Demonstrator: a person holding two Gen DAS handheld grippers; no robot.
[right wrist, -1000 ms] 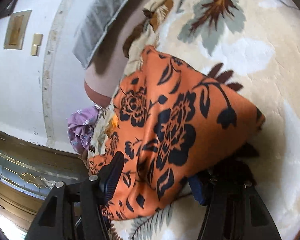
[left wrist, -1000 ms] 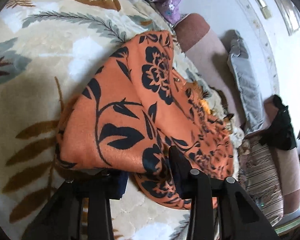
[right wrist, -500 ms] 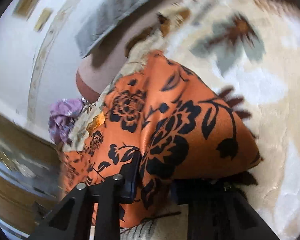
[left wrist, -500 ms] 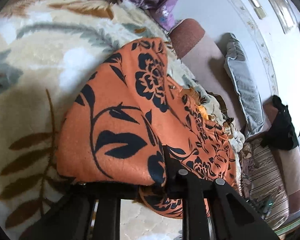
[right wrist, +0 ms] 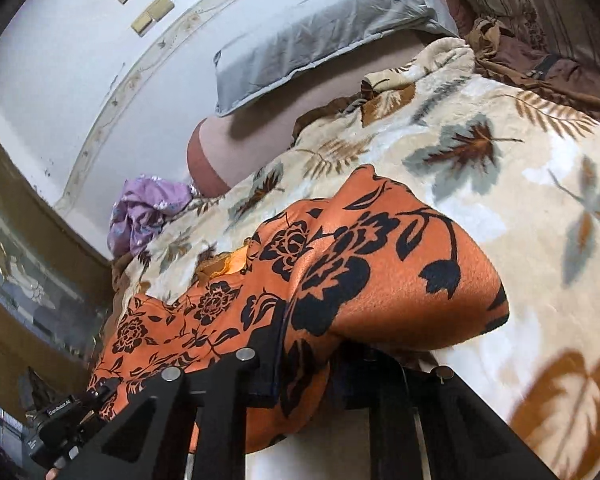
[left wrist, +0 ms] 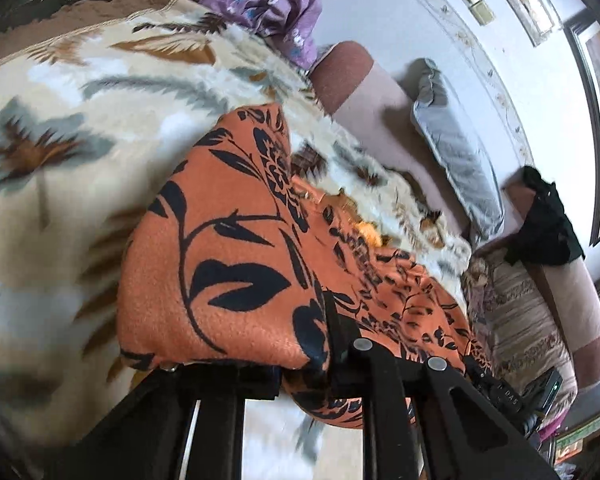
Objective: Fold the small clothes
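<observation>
We hold the orange garment with black flowers (left wrist: 228, 280) by its near edge, lifted off the leaf-patterned blanket (left wrist: 60, 184) on the bed while its far part trails down onto the blanket. Our left tool (left wrist: 304, 376) has just been closing and now pinches a gathered bunch of the cloth between its pads; our right tool (right wrist: 312, 376) has likewise just been closing, though the last of that was slight, and it grips another part of the same edge, the fabric draping over both of its fingers. In the right wrist view the garment (right wrist: 380, 280) looks doubled over already, with a rounded fold on the side toward the open blanket, so we judge one fold is likely done and we are mid-way into carrying the edge across for the next. What is left, as far as we can tell, is laying it down, smoothing it, and then the crumpled purple cloth (right wrist: 148, 208) near the gray pillow (right wrist: 320, 36), which lies unfolded.
</observation>
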